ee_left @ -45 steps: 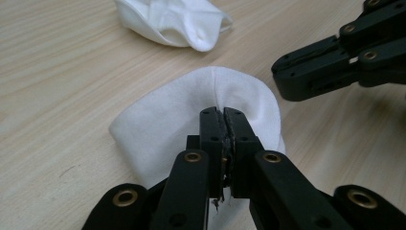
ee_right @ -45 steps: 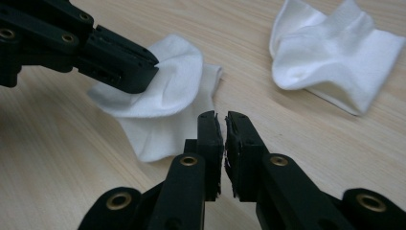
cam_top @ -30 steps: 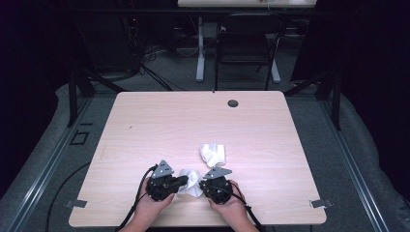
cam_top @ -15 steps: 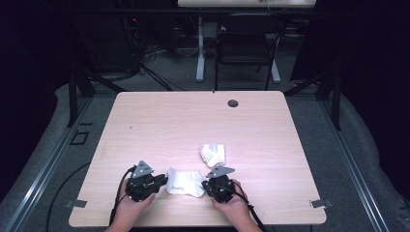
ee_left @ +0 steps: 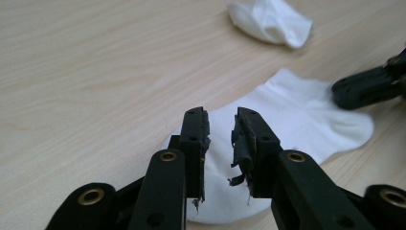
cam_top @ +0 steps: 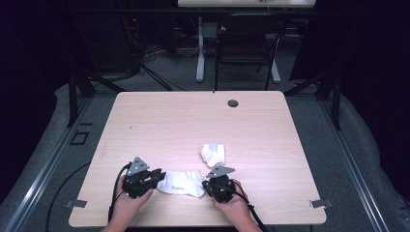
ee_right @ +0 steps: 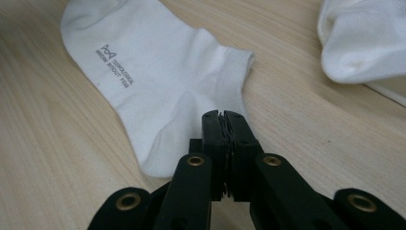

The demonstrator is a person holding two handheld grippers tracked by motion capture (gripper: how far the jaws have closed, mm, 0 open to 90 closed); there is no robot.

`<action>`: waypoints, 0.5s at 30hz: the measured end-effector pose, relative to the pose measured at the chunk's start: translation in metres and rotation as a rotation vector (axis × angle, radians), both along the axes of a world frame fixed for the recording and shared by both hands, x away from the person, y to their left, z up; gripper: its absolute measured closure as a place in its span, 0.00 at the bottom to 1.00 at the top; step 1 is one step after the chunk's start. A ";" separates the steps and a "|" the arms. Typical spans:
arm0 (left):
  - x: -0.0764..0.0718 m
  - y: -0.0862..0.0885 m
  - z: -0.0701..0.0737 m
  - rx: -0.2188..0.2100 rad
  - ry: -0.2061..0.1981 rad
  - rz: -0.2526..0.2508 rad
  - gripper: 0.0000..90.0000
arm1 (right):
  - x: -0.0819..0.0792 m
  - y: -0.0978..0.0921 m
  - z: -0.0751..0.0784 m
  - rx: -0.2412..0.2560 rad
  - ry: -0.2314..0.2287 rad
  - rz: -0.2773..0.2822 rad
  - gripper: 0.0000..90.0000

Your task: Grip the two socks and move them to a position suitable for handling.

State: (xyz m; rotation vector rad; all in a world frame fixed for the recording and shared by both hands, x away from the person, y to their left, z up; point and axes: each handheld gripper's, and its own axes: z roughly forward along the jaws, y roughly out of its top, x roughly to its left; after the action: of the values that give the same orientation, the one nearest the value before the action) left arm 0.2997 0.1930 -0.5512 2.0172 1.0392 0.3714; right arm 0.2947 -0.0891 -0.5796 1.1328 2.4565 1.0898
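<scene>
A white ankle sock [cam_top: 181, 182] lies flat near the table's front edge, between my two grippers. In the right gripper view the sock [ee_right: 158, 81] shows small grey print, and my right gripper [ee_right: 222, 115] is shut on its heel edge, where creases run to the jaws. My left gripper [ee_left: 220, 117] stands open over the sock's [ee_left: 306, 115] other end, nothing pinched in the narrow gap. From above, the left gripper [cam_top: 159, 176] sits at the sock's left end and the right gripper [cam_top: 207, 184] at its right end. A second white sock [cam_top: 212, 153], crumpled, lies just beyond.
The light wood table [cam_top: 193, 121] has a dark round grommet [cam_top: 233, 103] near its far edge. A dark chair [cam_top: 244, 48] and table legs stand on the floor beyond. The front edge lies close under both hands.
A second ago the grippers were close together with the sock bunched between them. My left gripper has moved left, and the sock now lies stretched out flat.
</scene>
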 end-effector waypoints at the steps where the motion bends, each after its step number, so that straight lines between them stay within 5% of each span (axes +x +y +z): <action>1: 0.002 -0.001 -0.004 0.016 0.010 -0.001 0.81 | 0.000 0.000 0.000 -0.005 0.004 0.000 0.98; 9: 0.008 -0.005 -0.027 0.073 0.061 -0.024 0.77 | 0.000 -0.004 0.001 -0.003 0.012 -0.001 0.98; 15: 0.004 -0.007 -0.028 0.059 0.071 -0.037 0.77 | 0.001 -0.007 0.002 -0.013 0.021 -0.005 0.98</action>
State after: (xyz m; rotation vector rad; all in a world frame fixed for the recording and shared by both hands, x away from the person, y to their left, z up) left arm 0.3036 0.1855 -0.5791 2.1128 1.0442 0.3162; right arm 0.2953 -0.0961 -0.5776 1.1514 2.4716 1.0640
